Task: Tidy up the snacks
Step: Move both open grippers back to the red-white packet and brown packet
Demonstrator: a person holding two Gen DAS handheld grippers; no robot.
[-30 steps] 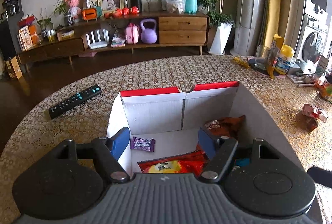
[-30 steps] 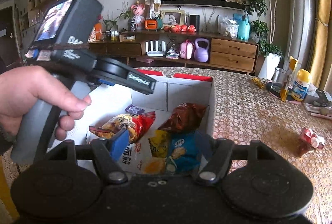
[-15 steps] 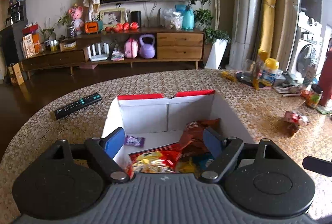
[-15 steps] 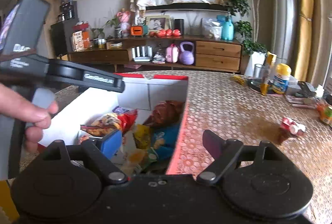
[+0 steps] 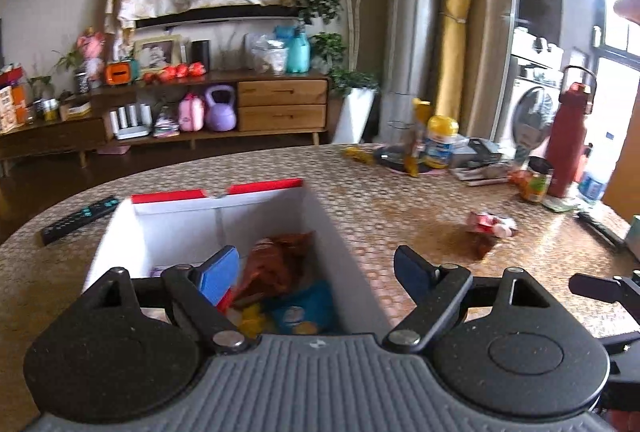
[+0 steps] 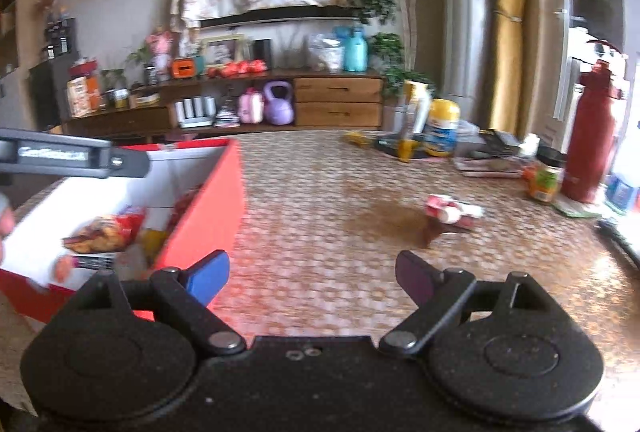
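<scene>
A red-and-white cardboard box (image 5: 256, 188) sits on the patterned table and holds several snack bags: a brown bag (image 5: 276, 260), a blue bag (image 5: 304, 312) and a red-yellow bag (image 6: 104, 232). My left gripper (image 5: 316, 272) is open and empty above the box's right wall. My right gripper (image 6: 312, 272) is open and empty over the bare table to the right of the box (image 6: 208, 208). A small red-and-white snack pack (image 6: 452, 210) lies on the table ahead of the right gripper; it also shows in the left wrist view (image 5: 492, 224).
A remote control (image 5: 78, 218) lies left of the box. A red bottle (image 6: 592, 136), a jar (image 6: 546, 180), a yellow-lidded tub (image 6: 442, 128) and papers crowd the table's far right. A sideboard (image 5: 200, 104) stands behind the table.
Both grippers have swung to the right. The left went from centred over the box to its right wall. The right has left the box and is over the table.
</scene>
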